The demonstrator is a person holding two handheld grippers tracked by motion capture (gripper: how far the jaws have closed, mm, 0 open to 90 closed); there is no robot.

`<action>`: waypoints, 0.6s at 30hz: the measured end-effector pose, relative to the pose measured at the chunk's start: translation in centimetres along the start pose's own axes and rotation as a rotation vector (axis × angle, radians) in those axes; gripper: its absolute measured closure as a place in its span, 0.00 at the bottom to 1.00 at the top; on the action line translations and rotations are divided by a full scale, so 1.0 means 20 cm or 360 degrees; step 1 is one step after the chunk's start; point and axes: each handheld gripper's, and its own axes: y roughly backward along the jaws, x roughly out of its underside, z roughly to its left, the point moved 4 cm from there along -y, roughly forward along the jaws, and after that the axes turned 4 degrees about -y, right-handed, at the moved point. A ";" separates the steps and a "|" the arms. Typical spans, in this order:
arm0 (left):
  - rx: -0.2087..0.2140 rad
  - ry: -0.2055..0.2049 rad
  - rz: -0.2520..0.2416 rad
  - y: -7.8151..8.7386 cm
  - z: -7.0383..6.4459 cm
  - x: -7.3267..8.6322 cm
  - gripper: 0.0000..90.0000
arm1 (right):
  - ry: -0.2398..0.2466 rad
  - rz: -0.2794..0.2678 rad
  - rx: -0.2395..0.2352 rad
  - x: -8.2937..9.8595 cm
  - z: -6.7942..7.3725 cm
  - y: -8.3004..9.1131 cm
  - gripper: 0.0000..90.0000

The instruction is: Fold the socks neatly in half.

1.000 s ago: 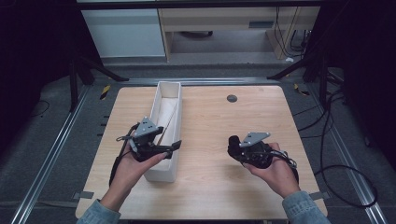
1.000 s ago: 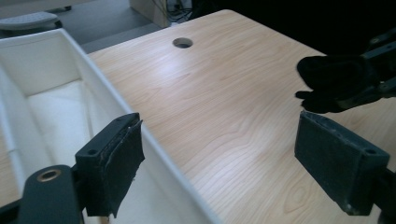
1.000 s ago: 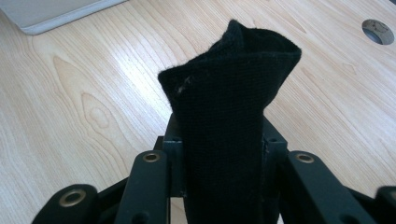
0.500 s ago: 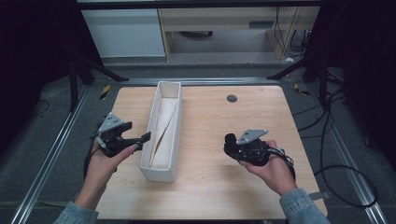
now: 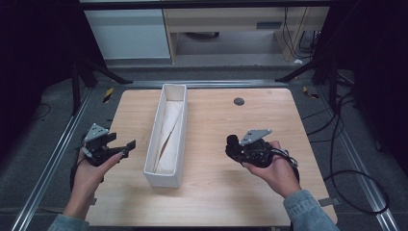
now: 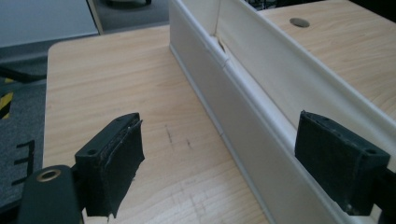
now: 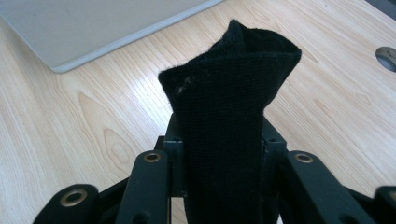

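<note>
A long white open box (image 5: pixel 155 139) stands lengthwise on the wooden table, with pale folded material (image 5: pixel 169 129) inside it. My left gripper (image 5: pixel 126 148) is held left of the box near the table's left edge, open and empty. In the left gripper view its pads (image 6: pixel 116 163) stand wide apart, and the box's outer wall (image 6: pixel 243 107) runs just before the right pad. My right gripper (image 5: pixel 235 148) hovers over the table right of the box, shut on a piece of black knitted cloth (image 7: pixel 229 93). The cloth sticks up between the jaws of the right gripper (image 7: pixel 222 140).
A small round dark grommet (image 5: pixel 239 101) sits in the tabletop at the far right. Bare wood lies between the box and my right hand. Cables (image 5: pixel 337 144) trail on the floor to the right, and metal rails run along both sides of the table.
My left gripper has drawn back leftward from the box's near end to the table's left edge, still open. My right gripper has shifted slightly left with the cloth in it.
</note>
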 end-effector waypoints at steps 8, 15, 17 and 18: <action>-0.0023 0.0023 0.0062 -0.04 0.05 0.13 0.16 | 0.0019 0.0001 -0.0021 -0.07 0.03 -0.02 0.73; -0.0041 0.0036 0.0091 -0.08 0.06 0.22 0.16 | 0.0033 0.0008 -0.0049 -0.14 0.07 -0.03 0.73; -0.0035 0.0045 0.0100 -0.09 0.06 0.24 0.16 | 0.0040 0.0002 -0.0061 -0.16 0.07 -0.03 0.73; -0.0027 0.0057 0.0101 -0.10 0.05 0.25 0.16 | 0.0034 -0.0005 -0.0064 -0.17 0.08 -0.03 0.73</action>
